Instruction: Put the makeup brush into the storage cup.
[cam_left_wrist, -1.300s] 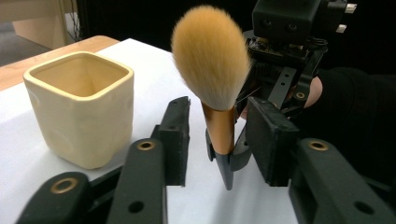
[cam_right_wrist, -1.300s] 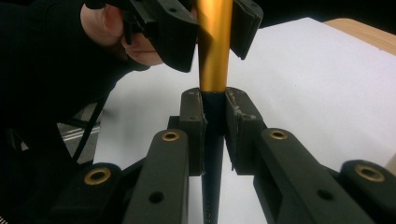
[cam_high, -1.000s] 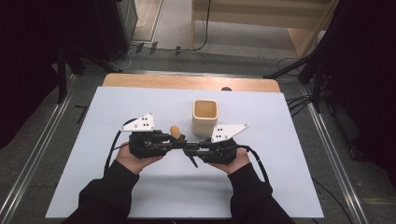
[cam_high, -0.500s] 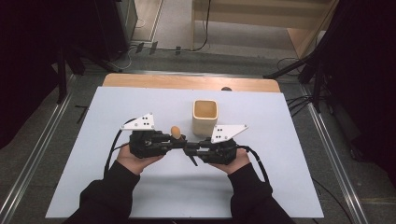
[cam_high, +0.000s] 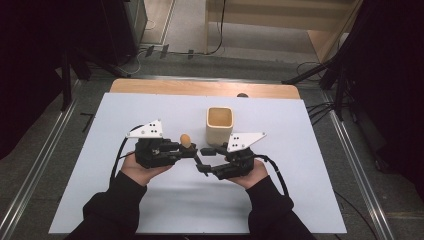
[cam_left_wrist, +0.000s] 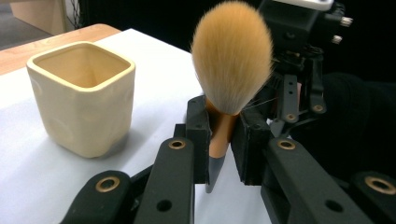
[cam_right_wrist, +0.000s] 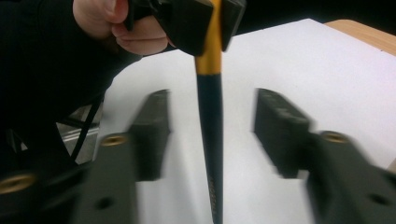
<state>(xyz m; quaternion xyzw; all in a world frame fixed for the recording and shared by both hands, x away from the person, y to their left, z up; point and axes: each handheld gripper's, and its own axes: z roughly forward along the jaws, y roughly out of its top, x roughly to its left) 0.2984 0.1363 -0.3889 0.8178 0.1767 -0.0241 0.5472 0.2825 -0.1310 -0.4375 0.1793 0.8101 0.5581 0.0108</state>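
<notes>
A makeup brush (cam_left_wrist: 232, 60) with a fluffy orange head, an orange collar and a dark tapering handle (cam_right_wrist: 210, 116) stands upright above the white table cover (cam_high: 150, 105). My left gripper (cam_left_wrist: 224, 135) is shut on the orange collar, just below the head. My right gripper (cam_right_wrist: 210, 133) faces it from the right. Its jaws have just been opening and stand apart on either side of the handle without touching it. In the high view the brush head (cam_high: 185, 140) shows between the left gripper (cam_high: 190, 151) and the right gripper (cam_high: 202, 160).
A cream square cup (cam_high: 220, 125) stands open-topped just behind the two grippers, also seen at the left of the left gripper view (cam_left_wrist: 81, 95). A wooden table edge (cam_high: 200, 87) runs along the back. Metal rails flank the table.
My right gripper's jaws have spread apart and let go of the brush handle. Both hands stay where they were, and the left gripper keeps its grip.
</notes>
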